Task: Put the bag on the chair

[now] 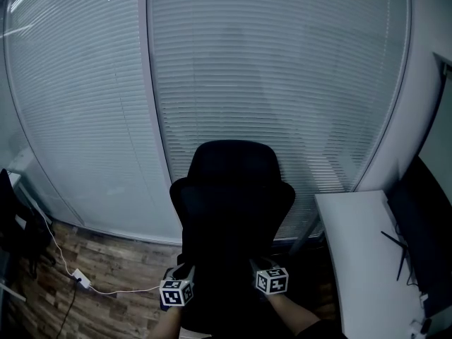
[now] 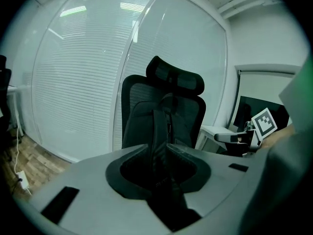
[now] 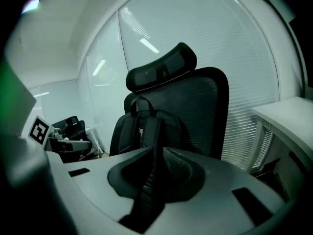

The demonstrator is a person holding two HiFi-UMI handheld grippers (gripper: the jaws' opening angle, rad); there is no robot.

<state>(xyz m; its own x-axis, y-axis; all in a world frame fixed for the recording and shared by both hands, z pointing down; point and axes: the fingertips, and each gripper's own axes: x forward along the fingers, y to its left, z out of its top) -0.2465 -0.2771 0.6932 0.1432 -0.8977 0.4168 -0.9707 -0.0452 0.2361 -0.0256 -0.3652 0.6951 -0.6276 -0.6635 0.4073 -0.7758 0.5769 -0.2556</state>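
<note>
While set against one black chair point(image 1: 233, 182), one black bag point(image 2: 141, 124): two straps point(image 3: 152, 131), left tool point(image 2: 157, 149) clamped on one, right tool point(image 3: 157, 153) clamped on the other

A wood-plank floor point(image 1: 113, 256) runs along the foot of the window blinds. On it lies a small white power adapter point(image 1: 80, 279) with a thin white cable point(image 1: 131, 289) trailing across the boards. A black office chair point(image 1: 233, 189) stands on the floor, and a black bag point(image 2: 142, 121) is upright against its mesh backrest; the seat is hidden. A white desk point(image 1: 357, 246) stands just beside the chair.
</note>
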